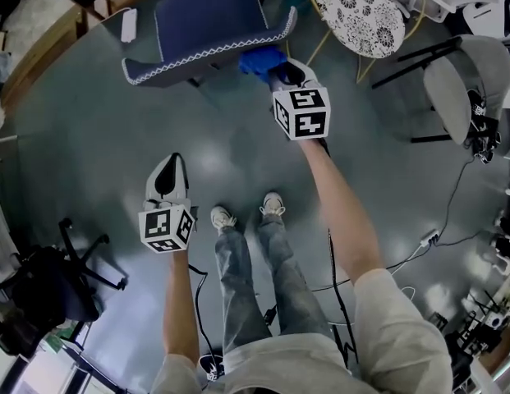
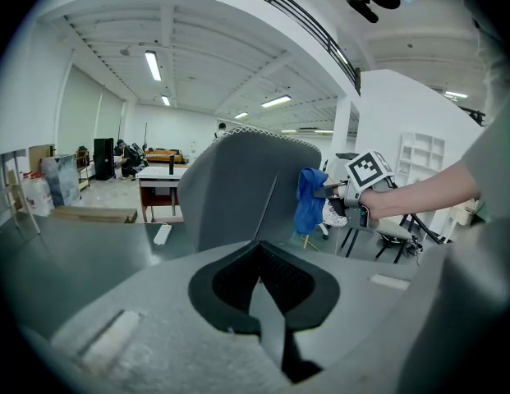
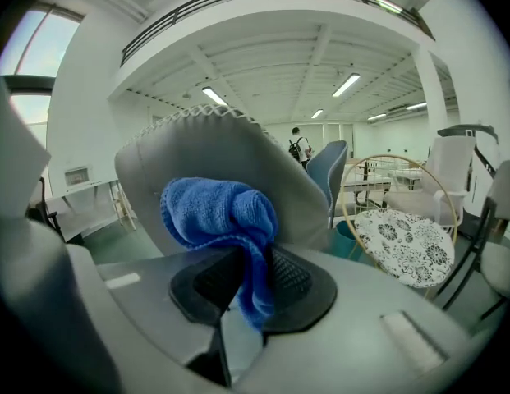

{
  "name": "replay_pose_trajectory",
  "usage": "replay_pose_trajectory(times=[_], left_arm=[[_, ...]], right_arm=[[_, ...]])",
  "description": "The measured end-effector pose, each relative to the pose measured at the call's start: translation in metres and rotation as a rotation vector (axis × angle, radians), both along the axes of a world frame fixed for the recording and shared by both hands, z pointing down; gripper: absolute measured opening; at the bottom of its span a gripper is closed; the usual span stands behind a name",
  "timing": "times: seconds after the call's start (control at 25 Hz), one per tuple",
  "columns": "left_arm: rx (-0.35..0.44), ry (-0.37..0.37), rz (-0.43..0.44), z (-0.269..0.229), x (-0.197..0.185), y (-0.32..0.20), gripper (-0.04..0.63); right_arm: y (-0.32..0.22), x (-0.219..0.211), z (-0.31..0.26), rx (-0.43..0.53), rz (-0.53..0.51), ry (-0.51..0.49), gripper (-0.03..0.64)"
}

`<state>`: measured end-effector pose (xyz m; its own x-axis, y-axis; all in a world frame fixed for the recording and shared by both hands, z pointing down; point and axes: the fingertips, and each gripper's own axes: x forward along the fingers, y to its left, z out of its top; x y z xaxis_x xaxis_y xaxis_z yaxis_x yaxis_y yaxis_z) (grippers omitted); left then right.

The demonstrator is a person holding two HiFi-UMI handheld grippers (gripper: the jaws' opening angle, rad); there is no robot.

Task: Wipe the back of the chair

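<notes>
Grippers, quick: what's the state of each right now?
Left gripper: shut, holding nothing.
Right gripper: shut on the blue terry cloth, held at the grey upholstered chair back.

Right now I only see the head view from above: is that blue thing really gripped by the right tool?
Observer: Yes. The right gripper view shows the blue cloth pinched between the right tool's jaws.
Operator: Is it on the chair?
Observer: The left gripper view shows it against the side edge of the grey chair back, near the top.
Operator: And the left tool?
Observer: Its own view shows the jaws together, with nothing between them.
</notes>
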<state>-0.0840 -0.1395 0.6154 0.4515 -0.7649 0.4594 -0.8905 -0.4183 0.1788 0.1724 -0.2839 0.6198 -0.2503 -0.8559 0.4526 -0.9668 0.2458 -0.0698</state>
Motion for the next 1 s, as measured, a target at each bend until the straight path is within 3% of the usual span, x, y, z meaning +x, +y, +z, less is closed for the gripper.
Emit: replay_pose_trajectory(times=[0.28, 0.48, 0.72, 1.0], left_arm=[[-0.002, -0.004, 0.014, 0.001, 0.012, 0.000, 0.003], [-0.001, -0.007, 0.012, 0.001, 0.007, 0.002, 0.003], [-0.001, -0.004, -0.008, 0.001, -0.013, 0.006, 0.003], [-0.007, -0.009, -0.047, 0.003, -0.053, 0.014, 0.003]], right_arm=[[0.003, 0.049, 0.002, -0.007, 0.085, 0.006, 0.072], [0.012, 0.053, 0.008, -0.016, 0.098, 0.015, 0.072], [0.031, 0.020, 0.029, -0.058, 0.070, 0.007, 0.071], [0.039, -0.055, 0.041, -0.081, 0.005, -0.033, 0.072]])
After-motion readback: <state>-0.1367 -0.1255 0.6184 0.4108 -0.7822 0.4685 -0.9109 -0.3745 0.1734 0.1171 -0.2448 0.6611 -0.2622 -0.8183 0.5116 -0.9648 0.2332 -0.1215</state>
